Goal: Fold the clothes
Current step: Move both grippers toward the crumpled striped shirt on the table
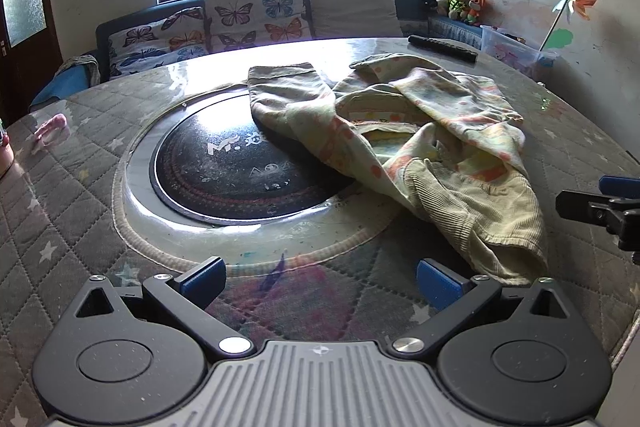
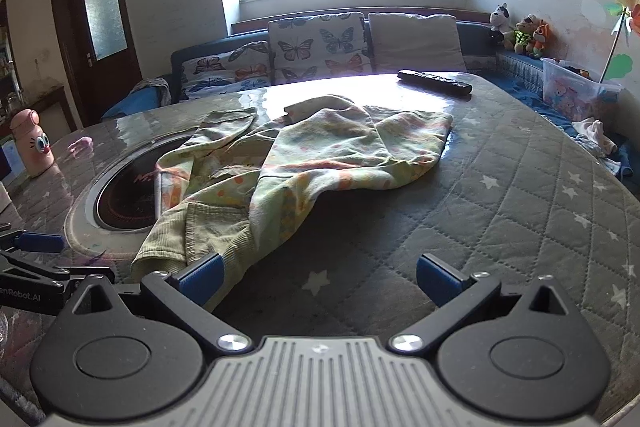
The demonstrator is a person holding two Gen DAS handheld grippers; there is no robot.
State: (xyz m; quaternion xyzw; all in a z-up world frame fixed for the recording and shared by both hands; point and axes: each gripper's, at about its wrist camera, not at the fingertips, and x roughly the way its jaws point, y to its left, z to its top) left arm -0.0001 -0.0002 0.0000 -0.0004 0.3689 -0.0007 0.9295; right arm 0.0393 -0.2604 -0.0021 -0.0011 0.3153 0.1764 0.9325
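A crumpled pale yellow-green garment (image 1: 420,143) with orange and pastel prints and a corduroy part lies on the round quilted table, partly over the black hotplate (image 1: 240,175). It also shows in the right wrist view (image 2: 304,163). My left gripper (image 1: 320,281) is open and empty, near the table's front edge, left of the garment's corduroy hem. My right gripper (image 2: 320,279) is open and empty; its left fingertip (image 2: 200,277) is by the corduroy hem. The right gripper also shows at the right edge of the left wrist view (image 1: 608,203).
A black remote (image 1: 442,47) lies at the far side of the table. A pink bottle (image 2: 32,143) stands at the left. A sofa with butterfly cushions (image 1: 256,15) is behind. A clear storage box (image 2: 576,91) and plush toys (image 2: 520,31) sit at the right.
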